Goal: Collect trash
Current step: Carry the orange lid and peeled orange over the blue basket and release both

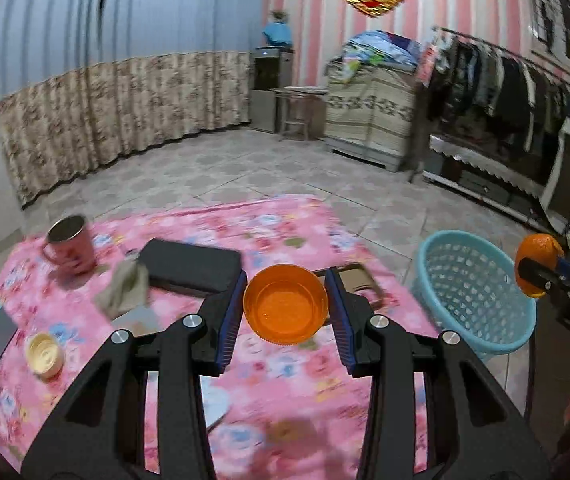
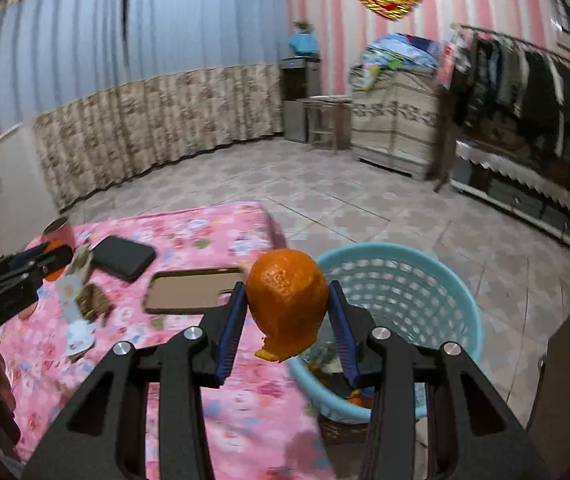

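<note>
A pink floral cloth covers the bench, and a pale blue mesh basket stands on the floor just beside its edge. On the cloth lie a black case, a phone case, a pink mug, a crumpled tissue and a cream lid. The left gripper has its jaws clamped on an orange plastic cap above the cloth. The right gripper pinches an orange peel at the basket's near rim.
</note>
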Motion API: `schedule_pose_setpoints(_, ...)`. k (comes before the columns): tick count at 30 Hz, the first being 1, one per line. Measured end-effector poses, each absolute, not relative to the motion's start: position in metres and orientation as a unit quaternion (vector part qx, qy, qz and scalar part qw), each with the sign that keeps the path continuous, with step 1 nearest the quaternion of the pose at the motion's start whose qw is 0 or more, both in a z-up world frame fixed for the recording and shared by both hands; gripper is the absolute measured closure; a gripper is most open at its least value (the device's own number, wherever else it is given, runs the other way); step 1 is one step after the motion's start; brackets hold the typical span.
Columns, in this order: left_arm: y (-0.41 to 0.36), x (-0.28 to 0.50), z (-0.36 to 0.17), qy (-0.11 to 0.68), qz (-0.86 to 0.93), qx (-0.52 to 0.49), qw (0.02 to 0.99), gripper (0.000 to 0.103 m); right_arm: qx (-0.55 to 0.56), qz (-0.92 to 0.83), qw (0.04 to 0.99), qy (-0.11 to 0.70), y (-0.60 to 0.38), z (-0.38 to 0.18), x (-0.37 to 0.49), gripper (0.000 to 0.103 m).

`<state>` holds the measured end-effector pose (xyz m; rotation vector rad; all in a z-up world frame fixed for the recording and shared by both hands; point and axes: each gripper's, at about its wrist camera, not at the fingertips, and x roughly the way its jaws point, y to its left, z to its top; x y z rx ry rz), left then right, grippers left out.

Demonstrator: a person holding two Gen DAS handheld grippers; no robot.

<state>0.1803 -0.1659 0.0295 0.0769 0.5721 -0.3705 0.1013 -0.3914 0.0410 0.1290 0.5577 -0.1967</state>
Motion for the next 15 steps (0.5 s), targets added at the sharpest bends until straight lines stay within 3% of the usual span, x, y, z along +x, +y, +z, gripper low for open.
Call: schedule_pose_setpoints(15,-0.323,0.186,0.011,0.281,-0.292,0.085,0.91,0.064,0.097,-0.188,0.936,0.283,-0.488,0.02,0.084,0.062)
